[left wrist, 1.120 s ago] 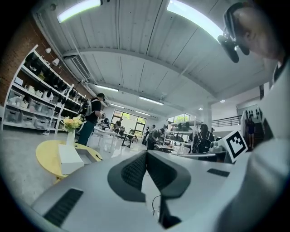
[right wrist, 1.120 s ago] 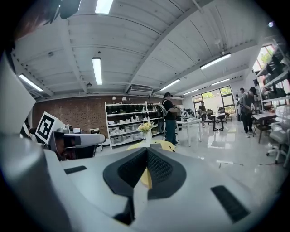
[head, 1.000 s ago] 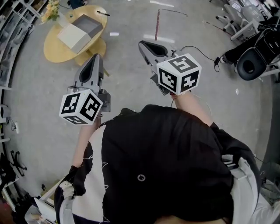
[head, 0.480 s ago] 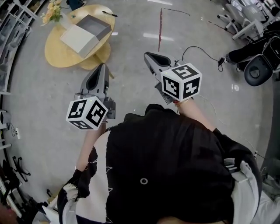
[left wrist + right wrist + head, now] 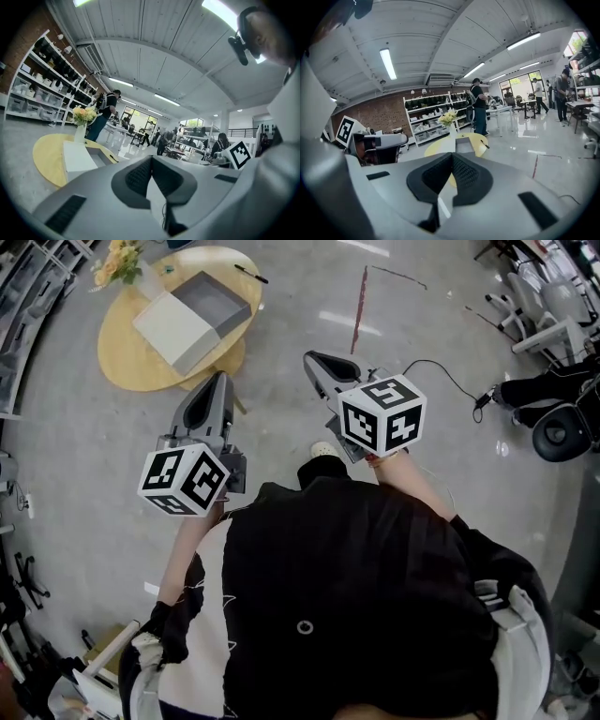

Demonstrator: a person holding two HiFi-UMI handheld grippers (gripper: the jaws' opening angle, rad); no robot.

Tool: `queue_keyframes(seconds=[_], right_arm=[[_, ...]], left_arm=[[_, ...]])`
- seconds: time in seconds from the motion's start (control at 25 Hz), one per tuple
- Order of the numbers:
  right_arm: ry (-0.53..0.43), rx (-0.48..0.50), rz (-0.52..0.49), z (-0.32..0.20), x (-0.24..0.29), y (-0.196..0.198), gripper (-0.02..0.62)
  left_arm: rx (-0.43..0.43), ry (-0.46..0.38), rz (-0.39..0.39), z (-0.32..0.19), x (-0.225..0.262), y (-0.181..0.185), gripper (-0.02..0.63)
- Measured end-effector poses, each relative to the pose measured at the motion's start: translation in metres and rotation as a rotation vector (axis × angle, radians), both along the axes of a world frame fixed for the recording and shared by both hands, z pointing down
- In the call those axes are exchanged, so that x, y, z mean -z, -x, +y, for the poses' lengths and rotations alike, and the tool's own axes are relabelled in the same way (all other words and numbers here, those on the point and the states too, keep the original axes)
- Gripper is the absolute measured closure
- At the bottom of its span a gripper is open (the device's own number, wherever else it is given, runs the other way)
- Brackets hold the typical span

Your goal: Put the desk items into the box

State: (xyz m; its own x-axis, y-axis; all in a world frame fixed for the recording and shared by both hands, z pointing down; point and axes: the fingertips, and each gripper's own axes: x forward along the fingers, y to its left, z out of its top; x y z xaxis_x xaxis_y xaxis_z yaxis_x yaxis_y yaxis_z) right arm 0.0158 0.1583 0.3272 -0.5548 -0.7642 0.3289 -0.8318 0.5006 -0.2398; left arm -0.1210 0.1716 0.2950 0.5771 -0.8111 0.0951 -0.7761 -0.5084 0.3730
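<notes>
Round yellow desk (image 5: 127, 362) with open grey box (image 5: 192, 320) and black pen (image 5: 251, 275) is seen nearer than before; approach is judged under way. Jaws closed together, nothing held: left hand-held gripper (image 5: 211, 395), right hand-held gripper (image 5: 323, 367).

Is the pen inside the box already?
No, the black pen lies on the yellow table, outside the open box.
</notes>
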Motion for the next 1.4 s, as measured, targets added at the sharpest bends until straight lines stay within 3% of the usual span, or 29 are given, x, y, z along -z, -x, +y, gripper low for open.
queue_keyframes(seconds=[0.64,1.0,1.16,1.4], right_arm=[[-0.025,0.229,-0.014,-0.155,0.021,-0.043,0.591],[-0.001,0.309,-0.022,-0.186,0.006,-0.053,0.591],[0.044,0.338,-0.024,-0.192,-0.015,-0.052,0.591],[0.122,0.339,-0.003,-0.203,-0.051,-0.053,0.591]], left_arm=[[0.256,-0.015,0.032,-0.114,0.02,-0.036,0.595],[0.356,-0.006,0.024,-0.128,0.015,-0.048,0.595],[0.463,0.004,0.028,-0.122,0.007,-0.035,0.595],[0.505,0.043,0.016,-0.122,-0.006,-0.028,0.595]])
